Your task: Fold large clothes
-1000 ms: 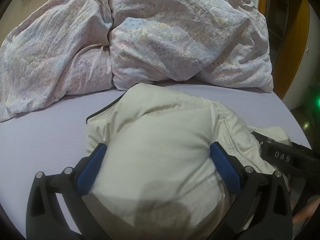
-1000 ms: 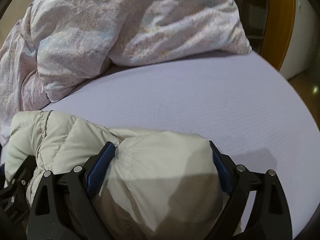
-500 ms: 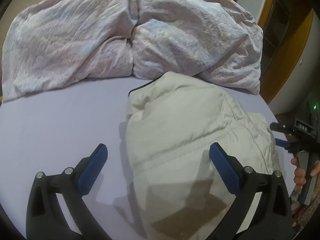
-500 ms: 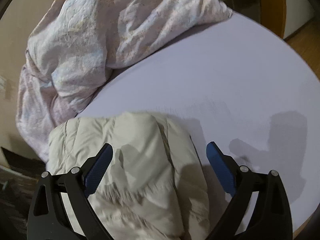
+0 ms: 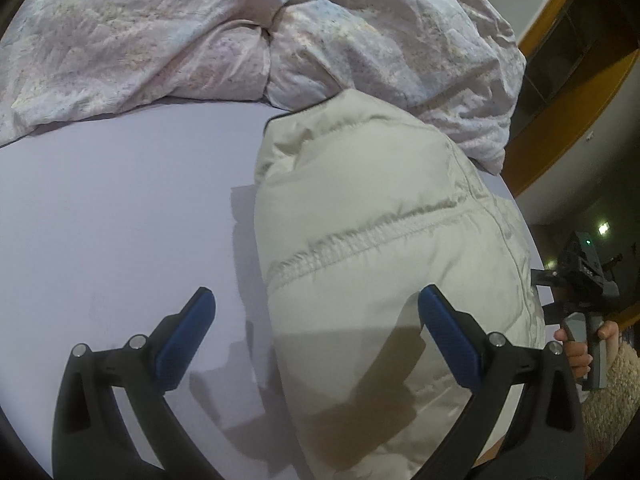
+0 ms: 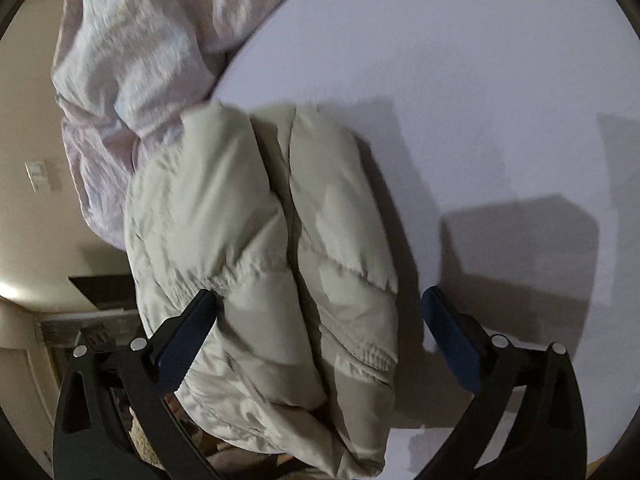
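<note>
Nearest the left wrist camera, the left gripper (image 5: 316, 320) hangs over the bed with its jaws spread wide and nothing clamped: its blue left pad (image 5: 186, 340) stands over bare lavender sheet (image 5: 120, 208), while the right pad sits above the edge of the cream puffer jacket (image 5: 380, 248) without visibly pressing into it. The jacket lies bundled and folded over itself on the sheet, just to the right of the middle of this view, its quilted seam running across the top. At the far right edge, a hand (image 5: 580, 344) grips the handle of the other tool, with a fuzzy sleeve below it. Beyond the jacket, a crumpled floral duvet (image 5: 240, 28) is heaped along the back of the bed, touching the jacket's far end. In the right wrist view, the right gripper (image 6: 320, 312) has its jaws opening, already very wide; the jacket (image 6: 272, 240) lies between them, the left pad just beside its puffed fabric, the right pad clear of it over the sheet (image 6: 460, 80). Farther back, the duvet (image 6: 132, 60) appears blurred, with a beige wall behind.
</note>
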